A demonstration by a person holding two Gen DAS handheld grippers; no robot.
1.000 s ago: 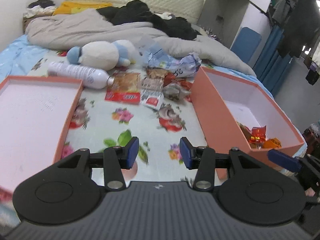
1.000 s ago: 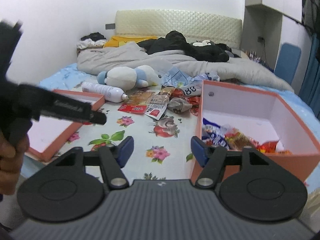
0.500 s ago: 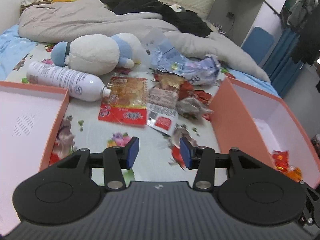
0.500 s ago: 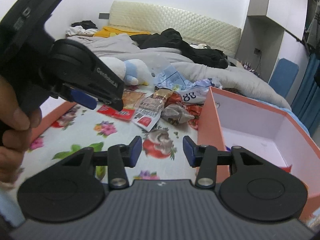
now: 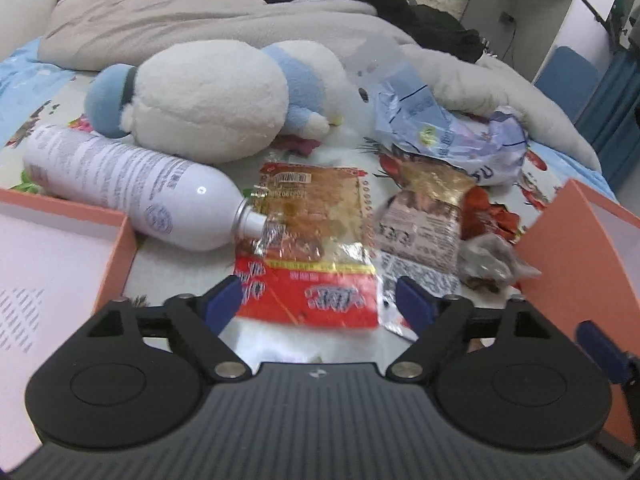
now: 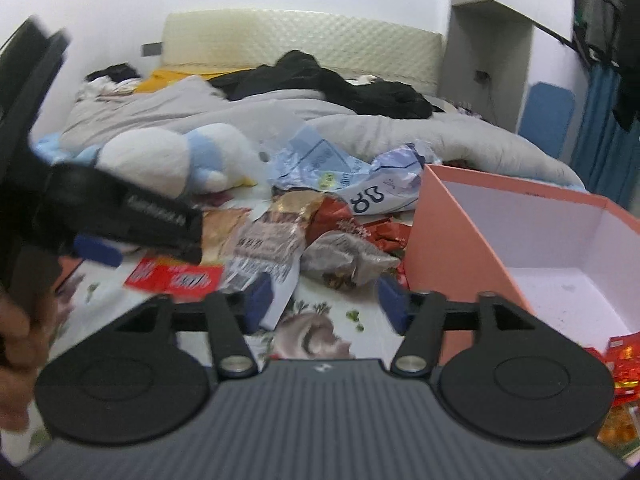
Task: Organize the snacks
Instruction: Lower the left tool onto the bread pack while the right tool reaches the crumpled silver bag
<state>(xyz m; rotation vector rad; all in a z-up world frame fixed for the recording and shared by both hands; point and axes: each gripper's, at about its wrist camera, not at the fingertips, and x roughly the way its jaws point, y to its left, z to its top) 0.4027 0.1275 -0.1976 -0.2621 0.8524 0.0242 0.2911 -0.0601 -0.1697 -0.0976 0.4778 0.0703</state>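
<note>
Left gripper [image 5: 318,300]: jaws opening wide, empty, straddling flat red-and-clear plastic snack packet [image 5: 310,248] on floral bedsheet [image 6: 320,336], spread to clear packet width.

Right gripper [image 6: 325,300]: jaws opening, empty, aimed at crumpled grey snack bag [image 6: 348,260] just beside open salmon-pink cardboard box [image 6: 448,240], likely destination.

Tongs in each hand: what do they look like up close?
Both are matte black plastic: a ribbed grey-black body, two round discs, silver pivot bolts, and jointed fingers tipped with blue pads. See the left tongs and right tongs. The left's side bears small white lettering, too blurred to read.
</note>
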